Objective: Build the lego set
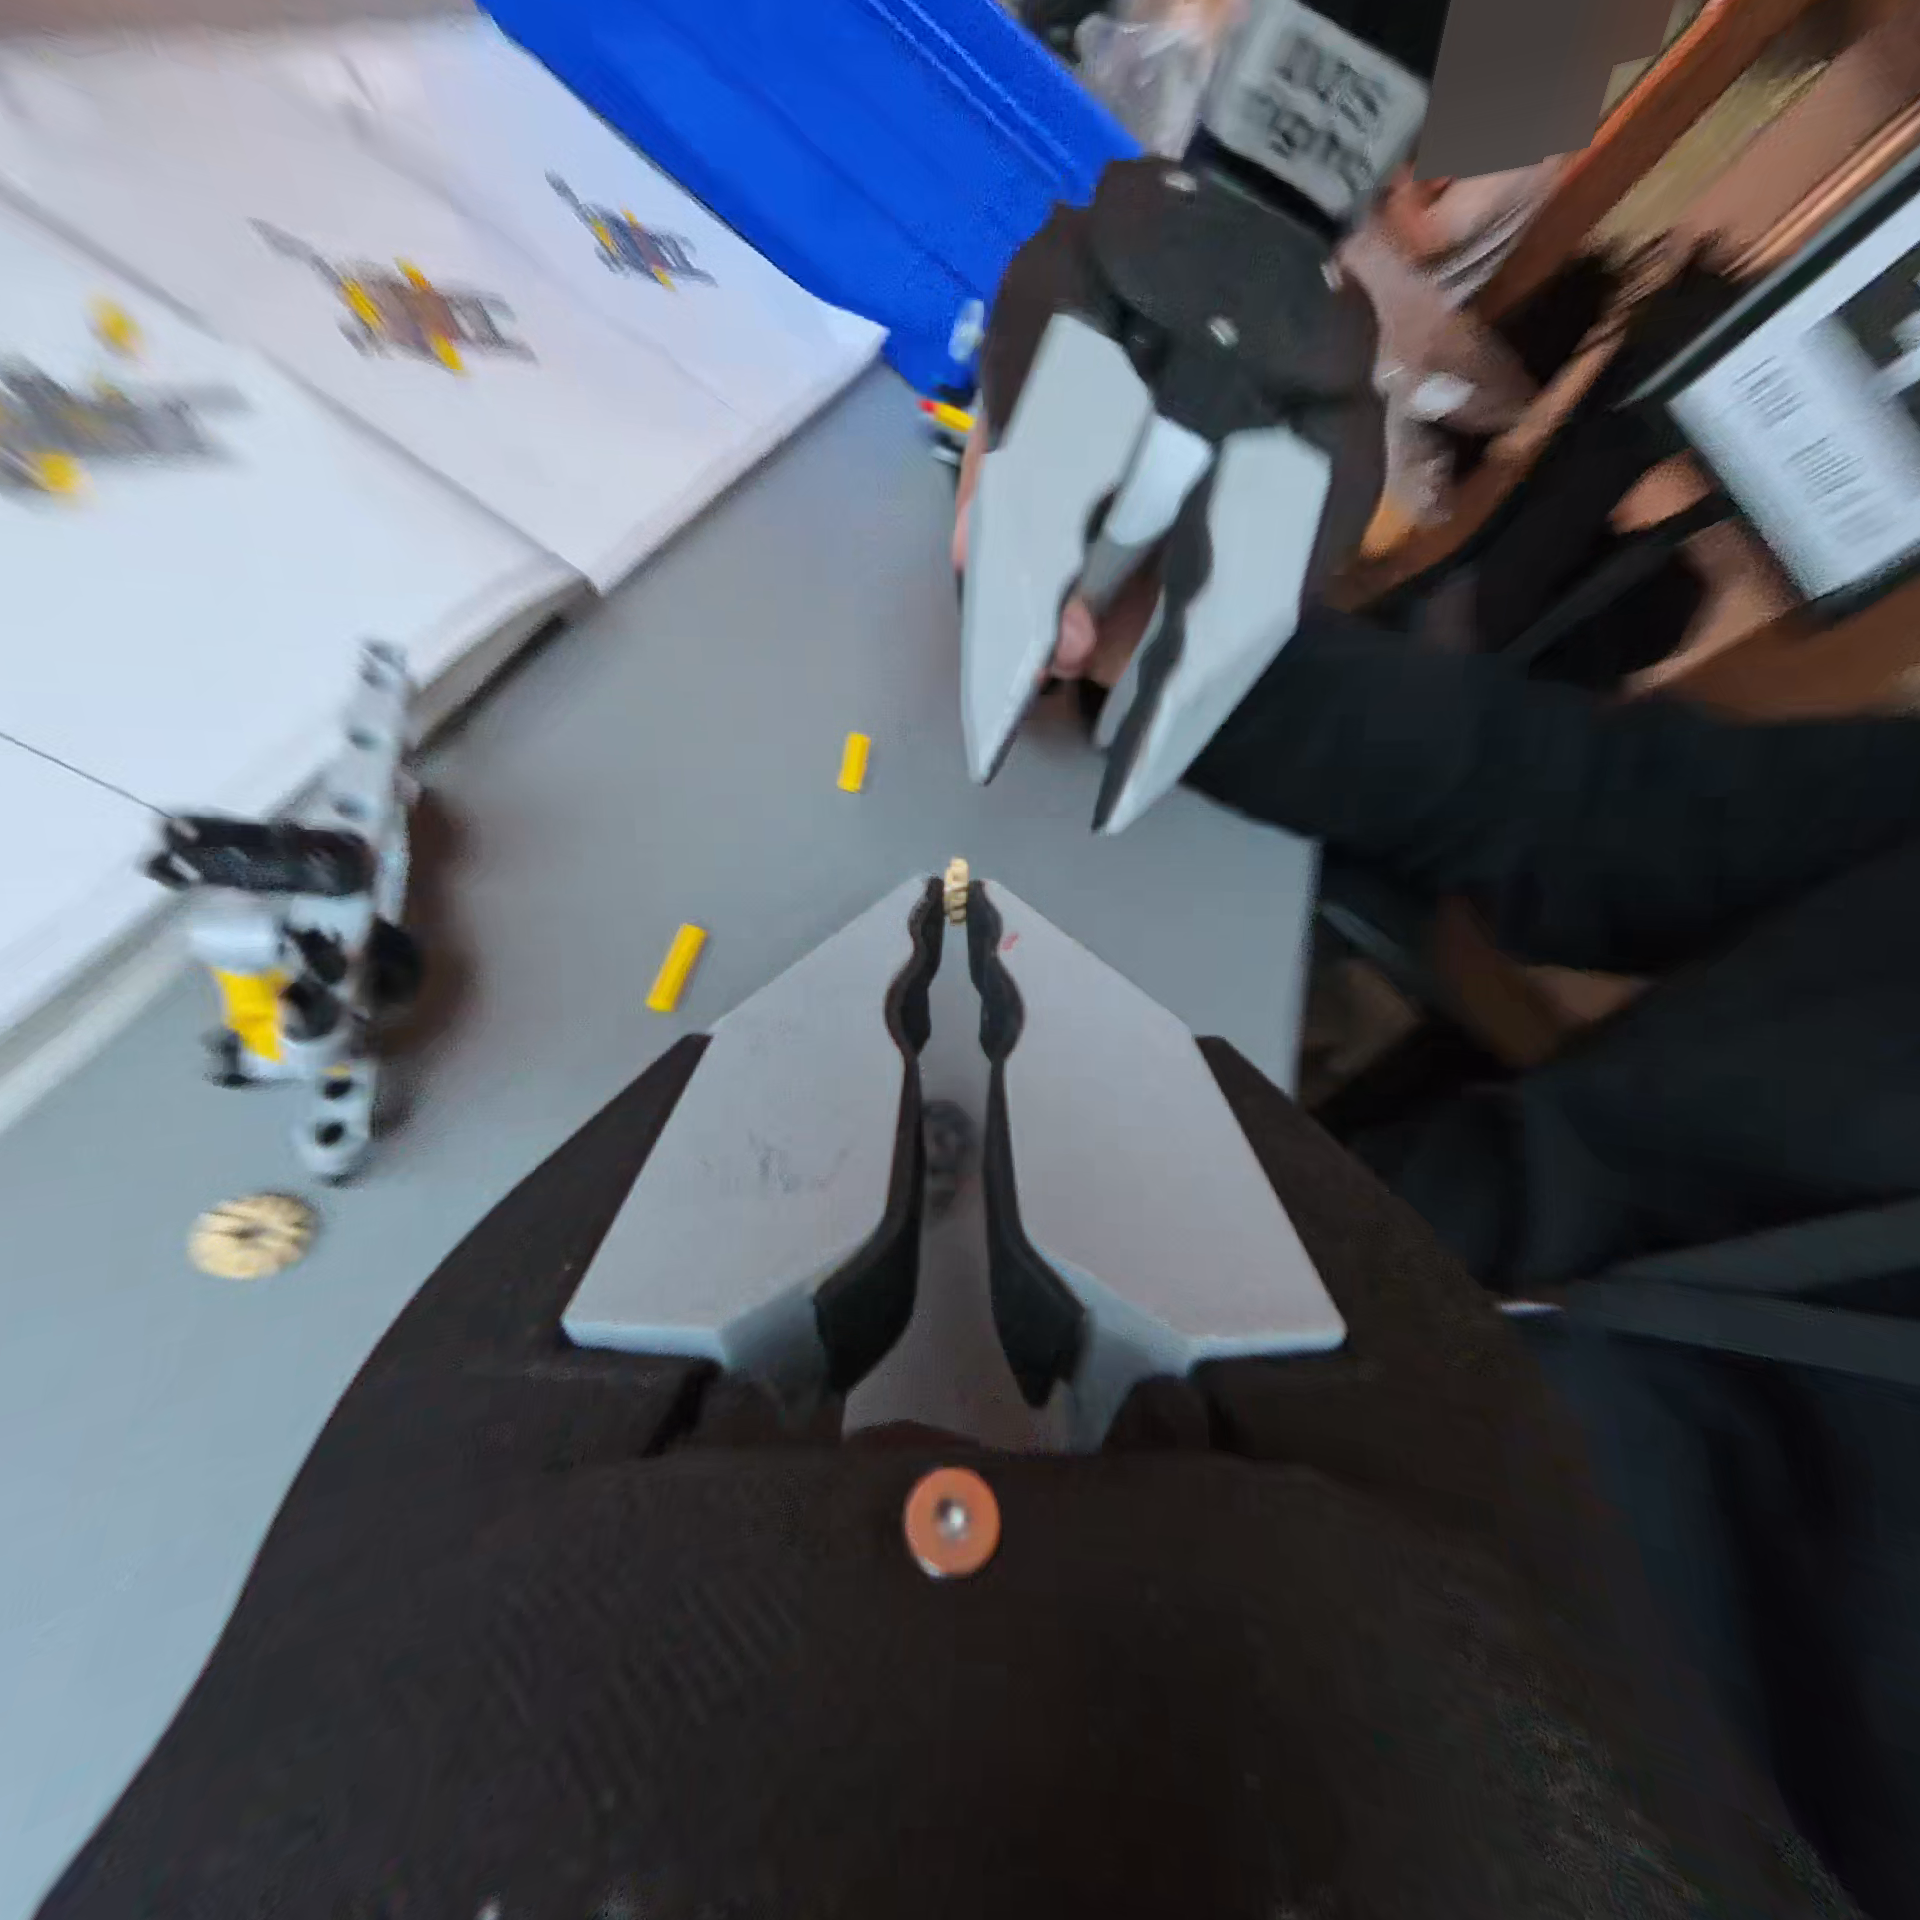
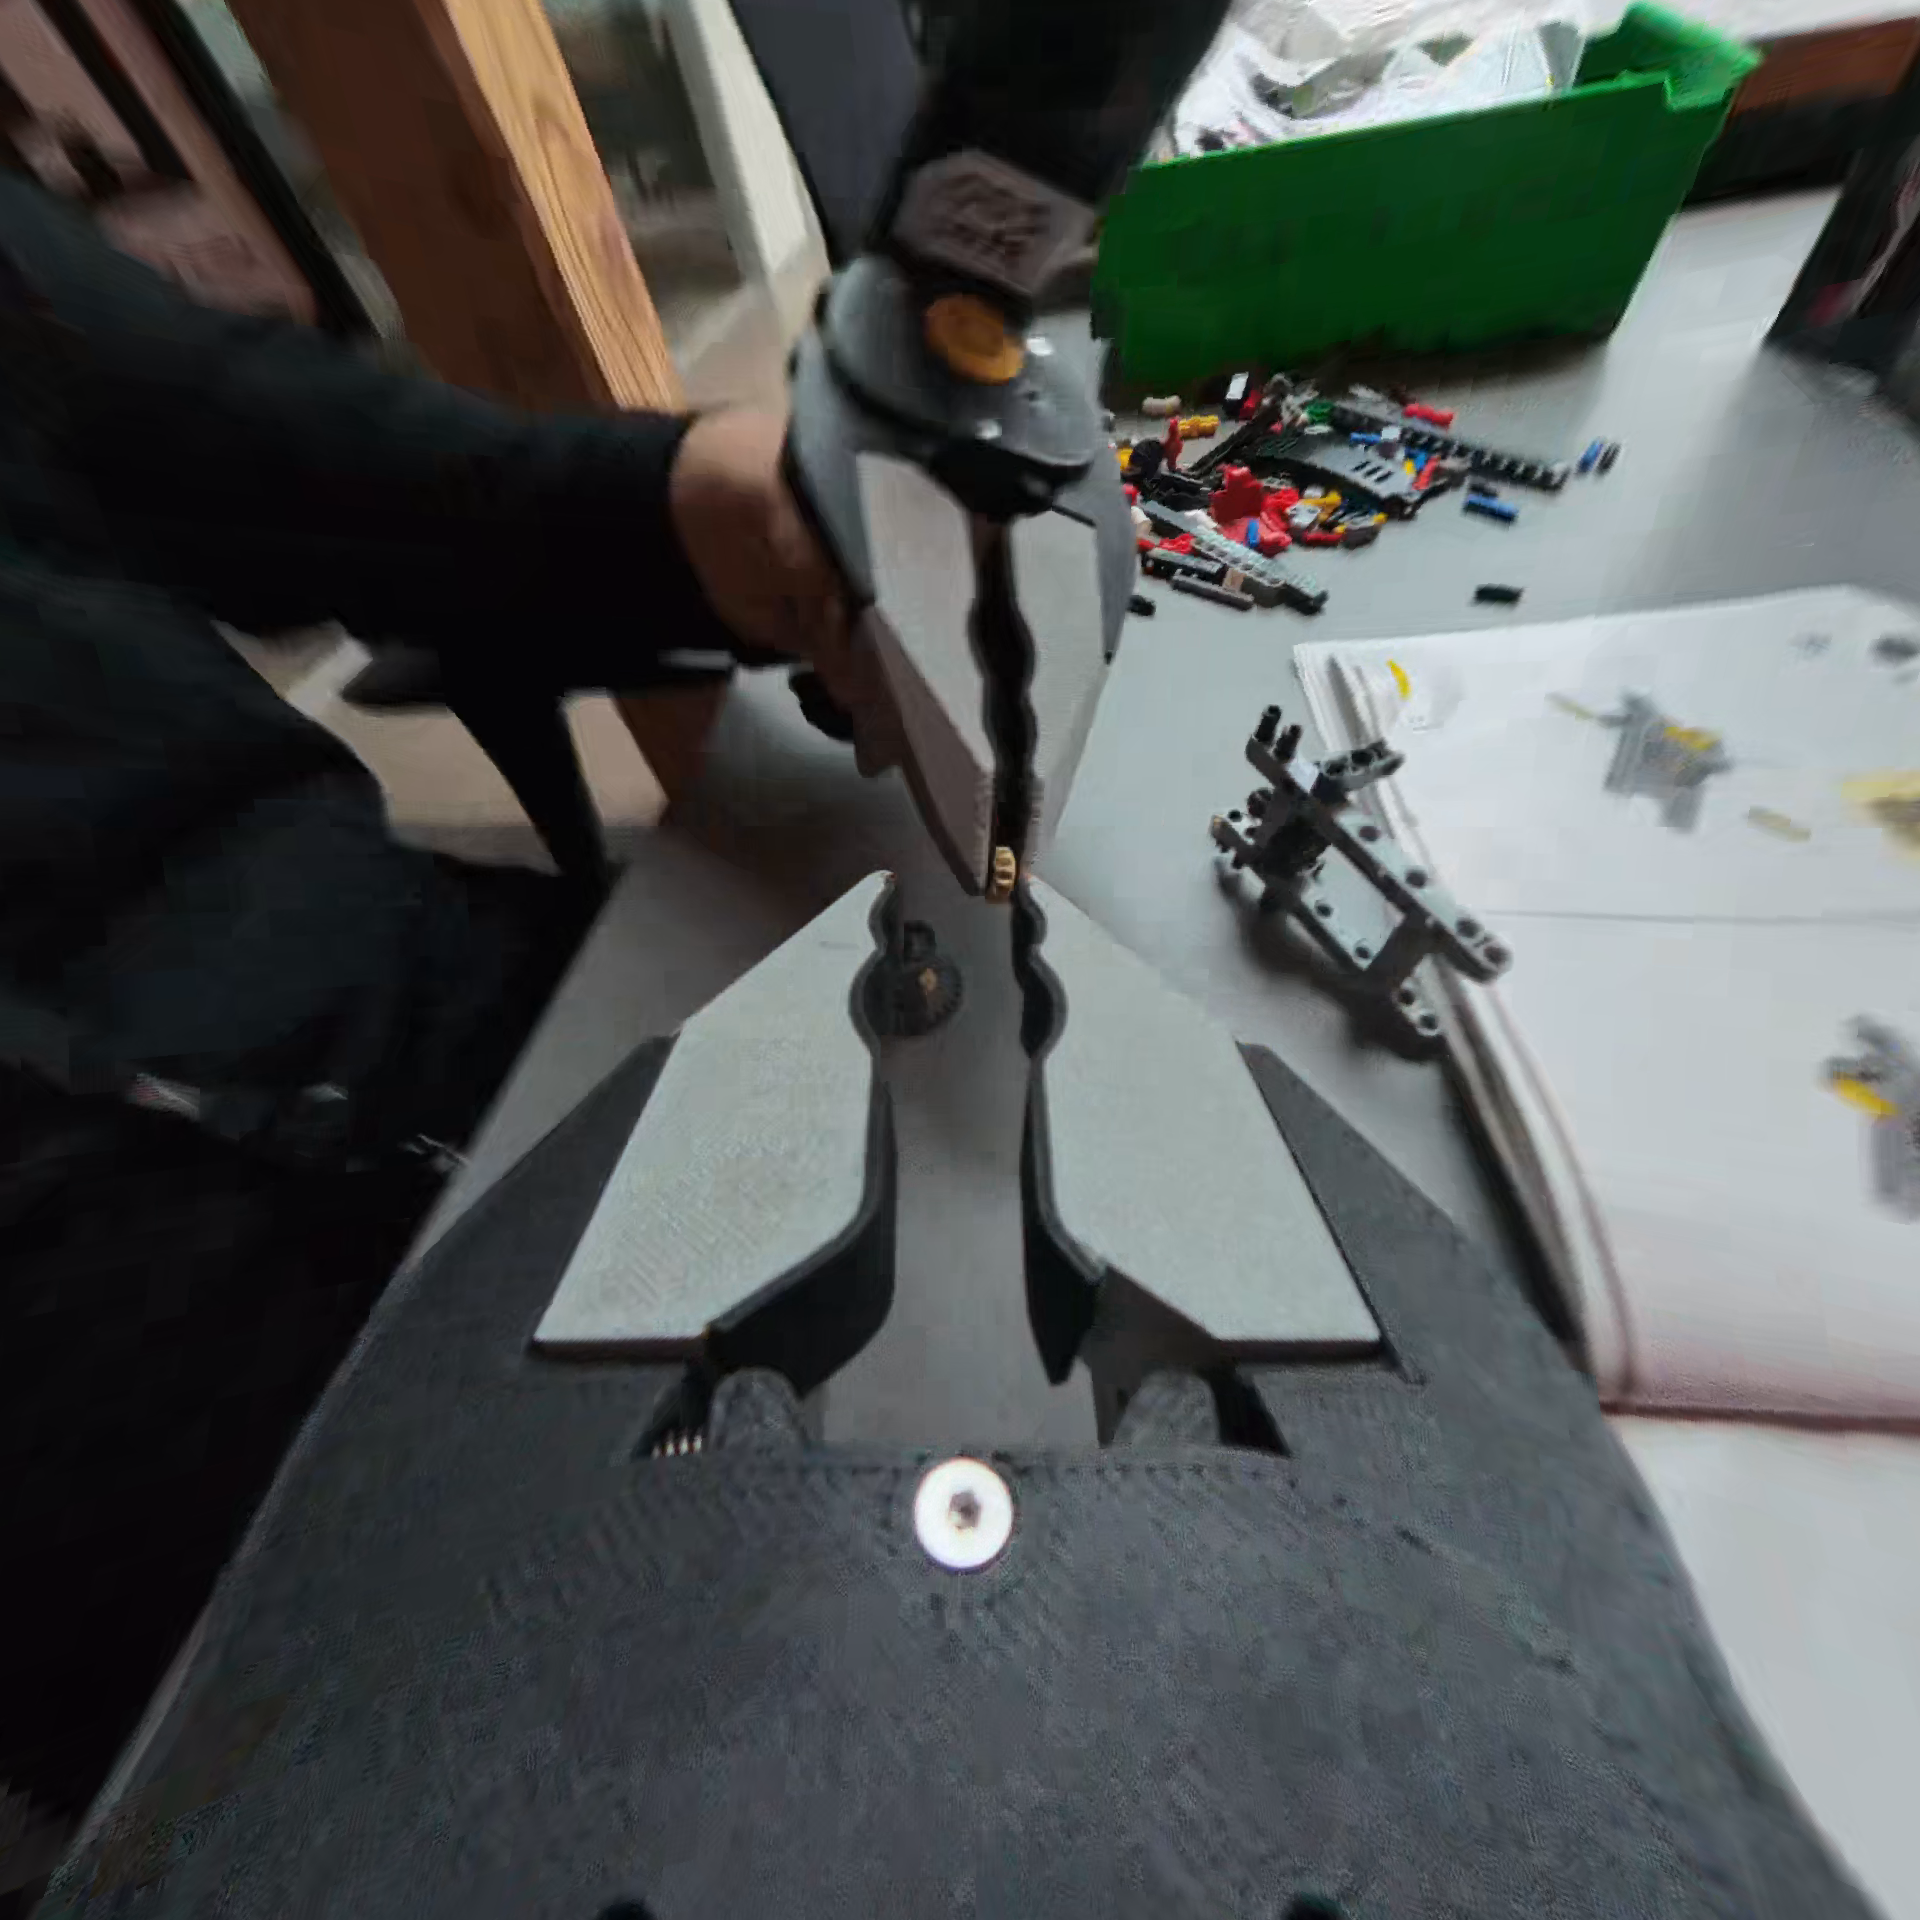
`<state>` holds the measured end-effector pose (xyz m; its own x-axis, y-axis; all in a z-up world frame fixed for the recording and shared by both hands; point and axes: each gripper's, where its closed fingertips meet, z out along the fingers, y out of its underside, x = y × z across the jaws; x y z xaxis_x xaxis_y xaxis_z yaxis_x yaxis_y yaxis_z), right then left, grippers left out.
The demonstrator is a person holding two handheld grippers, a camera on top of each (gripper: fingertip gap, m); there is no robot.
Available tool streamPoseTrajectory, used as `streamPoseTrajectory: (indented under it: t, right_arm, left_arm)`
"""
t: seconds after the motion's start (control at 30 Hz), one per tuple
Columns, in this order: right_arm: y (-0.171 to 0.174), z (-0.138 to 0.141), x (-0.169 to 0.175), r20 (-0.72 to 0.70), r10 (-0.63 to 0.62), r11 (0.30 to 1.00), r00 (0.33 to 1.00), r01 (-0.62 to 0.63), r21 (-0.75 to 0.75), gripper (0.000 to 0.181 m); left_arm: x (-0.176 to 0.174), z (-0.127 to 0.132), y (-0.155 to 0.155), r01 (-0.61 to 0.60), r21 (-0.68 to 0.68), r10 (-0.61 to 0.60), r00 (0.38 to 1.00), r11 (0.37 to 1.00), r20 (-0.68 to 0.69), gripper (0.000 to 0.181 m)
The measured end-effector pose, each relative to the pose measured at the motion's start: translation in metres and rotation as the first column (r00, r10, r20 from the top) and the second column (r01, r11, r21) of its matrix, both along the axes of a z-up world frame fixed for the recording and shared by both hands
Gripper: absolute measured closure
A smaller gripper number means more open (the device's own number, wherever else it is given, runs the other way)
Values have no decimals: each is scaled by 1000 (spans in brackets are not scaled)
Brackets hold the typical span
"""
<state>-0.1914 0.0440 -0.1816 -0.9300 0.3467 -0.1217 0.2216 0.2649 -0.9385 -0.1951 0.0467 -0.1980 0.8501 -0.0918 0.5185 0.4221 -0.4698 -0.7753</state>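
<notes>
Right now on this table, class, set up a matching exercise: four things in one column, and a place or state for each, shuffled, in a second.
Things
1. small tan gear
2. right gripper
3. grey frame assembly
4. green bin

Places or states
A. far end of the table, behind the loose parts pile
B. open, empty
C. pinched at the left gripper tips
D. beside the instruction booklet

Pairs: 1-C, 2-B, 3-D, 4-A

Grey table (image 1: 727,644) lay bare between grippers. Two yellow pins (image 1: 676,966) and grey frame (image 2: 1351,883) lay left of it, manual (image 2: 1662,935) beyond. Brick pile (image 2: 1330,488) and green bin (image 2: 1403,239) blocked far end.
</notes>
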Motion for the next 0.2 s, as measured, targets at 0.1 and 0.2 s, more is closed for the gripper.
streamPoseTrajectory:
  t: [0.1, 0.2]
  right_arm:
    - [-8, -11, 8, -299, 8, 959, 954, 78, 274, 163]
    - [-12, -4, 11, -510, 12, 910, 860, 202, 362, 163]
  left_arm:
    - [6, 11, -7, 65, 22, -69, 933, 998, 352, 180]
    - [16, 15, -18, 159, 13, -140, 828, 987, 543, 181]
